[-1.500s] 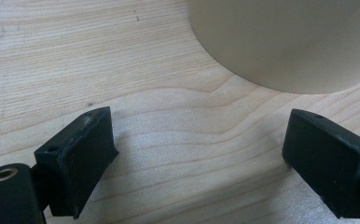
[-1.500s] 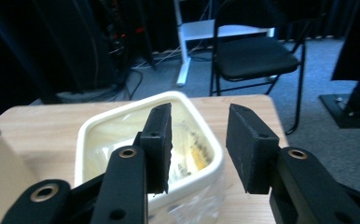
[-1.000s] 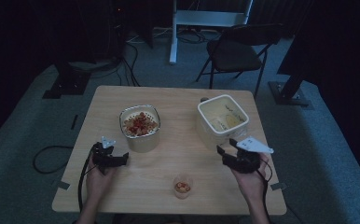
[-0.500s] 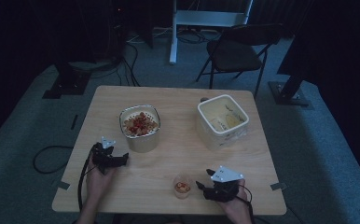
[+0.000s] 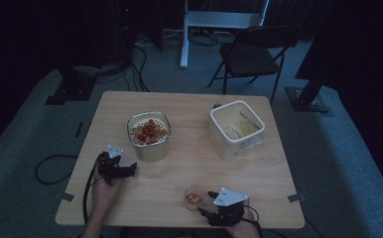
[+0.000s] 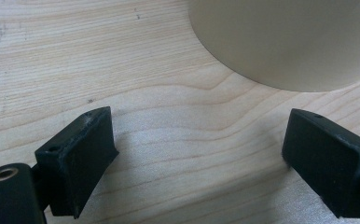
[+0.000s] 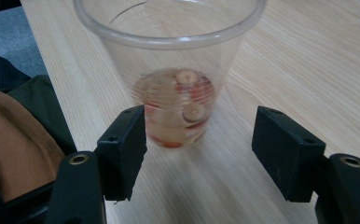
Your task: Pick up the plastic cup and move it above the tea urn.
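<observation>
A small clear plastic cup (image 5: 193,196) (image 7: 178,70) holding a few red and pale pieces stands near the table's front edge. My right gripper (image 5: 205,203) (image 7: 199,140) is open right behind it, jaws wide on either side of the cup's base, not touching it. My left gripper (image 5: 131,168) (image 6: 197,149) rests open at the front left, pointing at a cream tub (image 5: 149,134) (image 6: 290,42) full of red and pale pieces. Nothing lies between its jaws.
A square white container (image 5: 236,128) with pale contents stands at the right of the wooden table (image 5: 189,104). A folding chair (image 5: 251,54) and stand legs sit beyond the far edge. A cable (image 5: 53,168) trails off the left side.
My right gripper has moved from the right side of the table down and left to the front edge, behind the small cup. The left gripper stayed put.
</observation>
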`<action>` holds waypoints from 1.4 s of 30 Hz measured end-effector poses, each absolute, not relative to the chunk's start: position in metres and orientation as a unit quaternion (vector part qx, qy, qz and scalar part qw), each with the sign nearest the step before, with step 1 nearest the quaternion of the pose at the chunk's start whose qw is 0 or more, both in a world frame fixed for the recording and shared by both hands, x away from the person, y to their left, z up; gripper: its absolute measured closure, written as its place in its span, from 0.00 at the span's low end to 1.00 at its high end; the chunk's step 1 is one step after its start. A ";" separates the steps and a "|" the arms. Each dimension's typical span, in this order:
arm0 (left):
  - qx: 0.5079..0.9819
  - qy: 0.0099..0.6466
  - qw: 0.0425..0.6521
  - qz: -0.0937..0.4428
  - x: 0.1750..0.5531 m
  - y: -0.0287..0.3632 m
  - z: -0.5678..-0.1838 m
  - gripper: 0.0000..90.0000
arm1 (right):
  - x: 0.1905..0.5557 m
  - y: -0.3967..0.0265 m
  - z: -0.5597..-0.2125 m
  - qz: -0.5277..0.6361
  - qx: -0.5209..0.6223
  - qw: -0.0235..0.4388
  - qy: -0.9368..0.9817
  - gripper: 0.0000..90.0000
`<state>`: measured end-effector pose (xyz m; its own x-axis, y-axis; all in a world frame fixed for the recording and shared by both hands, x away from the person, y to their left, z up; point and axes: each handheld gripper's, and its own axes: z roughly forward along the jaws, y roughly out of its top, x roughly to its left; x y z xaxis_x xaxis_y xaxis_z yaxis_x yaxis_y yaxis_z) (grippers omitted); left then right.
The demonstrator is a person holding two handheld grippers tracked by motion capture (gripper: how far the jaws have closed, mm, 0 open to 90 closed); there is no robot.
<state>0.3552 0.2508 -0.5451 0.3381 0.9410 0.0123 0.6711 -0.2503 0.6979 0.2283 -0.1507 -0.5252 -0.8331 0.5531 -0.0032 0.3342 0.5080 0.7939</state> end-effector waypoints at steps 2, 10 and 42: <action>0.759 0.531 0.305 0.222 0.355 0.251 -0.545 0.11 | 0.231 -0.146 -0.526 0.423 0.256 0.129 0.860 0.43; 0.765 0.522 0.308 0.218 0.347 0.253 -0.544 0.18 | 0.244 -0.131 -0.525 0.421 0.245 0.128 0.864 0.49; 0.830 0.294 0.456 0.128 0.302 0.175 -0.516 0.39 | 0.310 -0.072 -0.518 0.401 0.251 0.140 0.870 0.65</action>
